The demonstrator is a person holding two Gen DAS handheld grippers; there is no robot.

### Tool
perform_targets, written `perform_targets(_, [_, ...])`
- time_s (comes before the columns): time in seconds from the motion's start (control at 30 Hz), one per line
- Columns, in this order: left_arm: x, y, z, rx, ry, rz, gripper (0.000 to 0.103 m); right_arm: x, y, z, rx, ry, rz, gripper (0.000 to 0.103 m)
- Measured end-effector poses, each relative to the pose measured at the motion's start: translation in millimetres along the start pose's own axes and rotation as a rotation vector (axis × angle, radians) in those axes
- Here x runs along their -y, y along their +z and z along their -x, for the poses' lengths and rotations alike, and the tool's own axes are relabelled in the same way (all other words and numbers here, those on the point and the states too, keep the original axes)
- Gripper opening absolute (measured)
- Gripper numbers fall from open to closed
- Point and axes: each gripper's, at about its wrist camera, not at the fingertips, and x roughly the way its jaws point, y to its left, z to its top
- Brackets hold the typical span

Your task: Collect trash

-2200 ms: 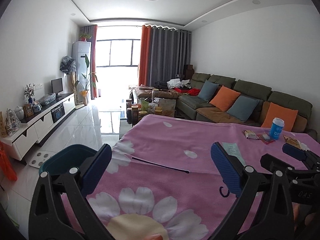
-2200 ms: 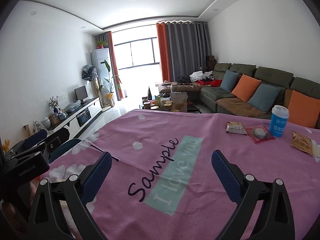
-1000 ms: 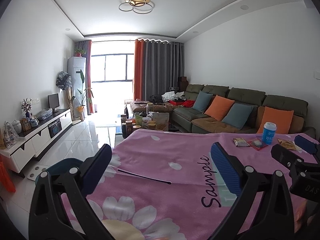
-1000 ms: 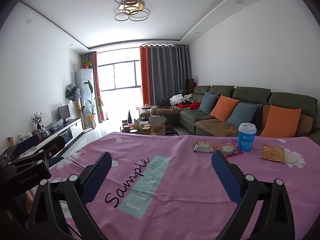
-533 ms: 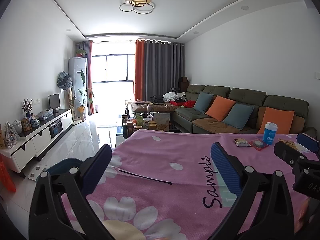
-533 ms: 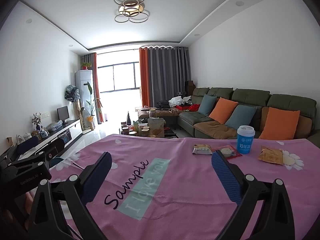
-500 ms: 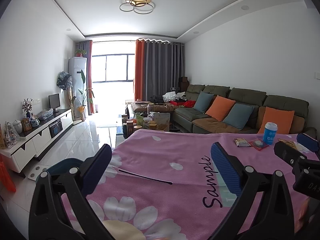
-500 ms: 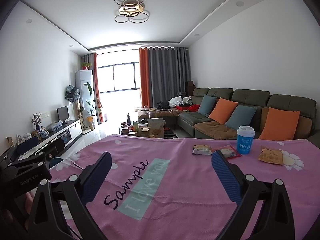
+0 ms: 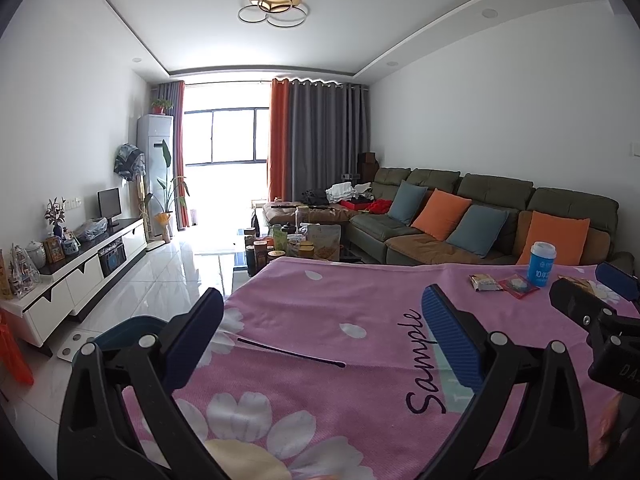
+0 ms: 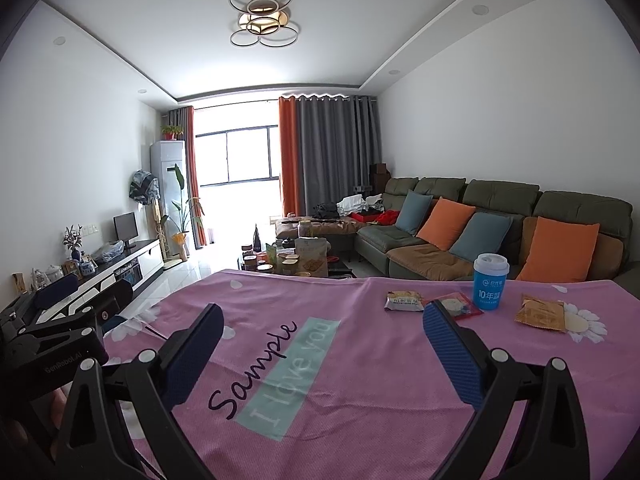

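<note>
On the far right of the pink tablecloth [image 10: 320,296] stands a blue paper cup [image 10: 491,282]. Around it lie a white-yellow snack wrapper [image 10: 404,301], a red wrapper [image 10: 460,307] and an orange-brown wrapper [image 10: 540,313]. My right gripper [image 10: 324,316] hovers open and empty over the cloth, well short of them. My left gripper [image 9: 323,304] is open and empty over the left part of the table. In the left wrist view the cup [image 9: 542,263] and wrappers [image 9: 485,282] sit at far right. A teal bin [image 9: 120,330] stands on the floor beside the table's left edge.
A thin black stick [image 9: 292,354] lies on the cloth near the left edge. Beyond the table are a cluttered coffee table [image 10: 296,264], a green sofa [image 10: 500,200] with orange and blue cushions, and a white TV cabinet [image 9: 80,276] along the left wall.
Over two seconds both views tipped upward and levelled out, showing more ceiling. In the last half second almost nothing moved. Both grippers stayed open and empty.
</note>
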Motion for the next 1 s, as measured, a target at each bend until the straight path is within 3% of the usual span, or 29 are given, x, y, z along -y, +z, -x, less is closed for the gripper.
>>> perform_targets(1.0, [-1.9, -2.9, -0.6, -0.003, 0.004, -0.001, 0.098, -0.3, 0.3, -1.0, 0.0, -0.003, 0.002, 0.096])
